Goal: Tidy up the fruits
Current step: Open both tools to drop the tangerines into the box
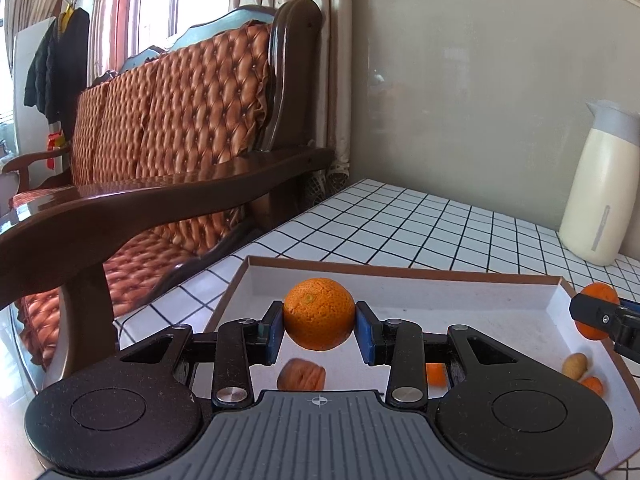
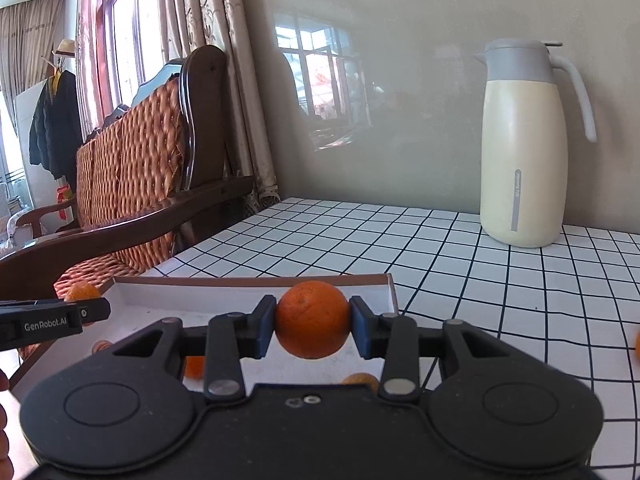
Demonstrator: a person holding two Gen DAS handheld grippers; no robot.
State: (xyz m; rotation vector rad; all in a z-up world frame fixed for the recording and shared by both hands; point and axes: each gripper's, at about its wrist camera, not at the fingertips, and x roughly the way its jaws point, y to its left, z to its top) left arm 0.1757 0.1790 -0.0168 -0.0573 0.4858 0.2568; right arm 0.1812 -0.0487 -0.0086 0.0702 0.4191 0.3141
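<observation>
My left gripper [image 1: 319,326] is shut on an orange [image 1: 319,313] and holds it above the white tray [image 1: 440,280]. My right gripper [image 2: 313,330] is shut on a second orange [image 2: 313,319], also above the tray [image 2: 224,294]. In the left wrist view the right gripper and its orange [image 1: 595,294] show at the tray's right edge. In the right wrist view the left gripper and its orange [image 2: 82,292] show at the far left. Several small fruits lie in the tray: a brownish one [image 1: 301,375], an orange piece [image 1: 435,374], a yellowish one [image 1: 575,365].
A cream thermos jug [image 2: 522,152] stands at the back of the checked tablecloth [image 2: 400,240] against the wall. A wooden sofa [image 1: 180,120] with an armrest borders the table on the left. Another orange fruit [image 2: 637,345] peeks in at the right edge.
</observation>
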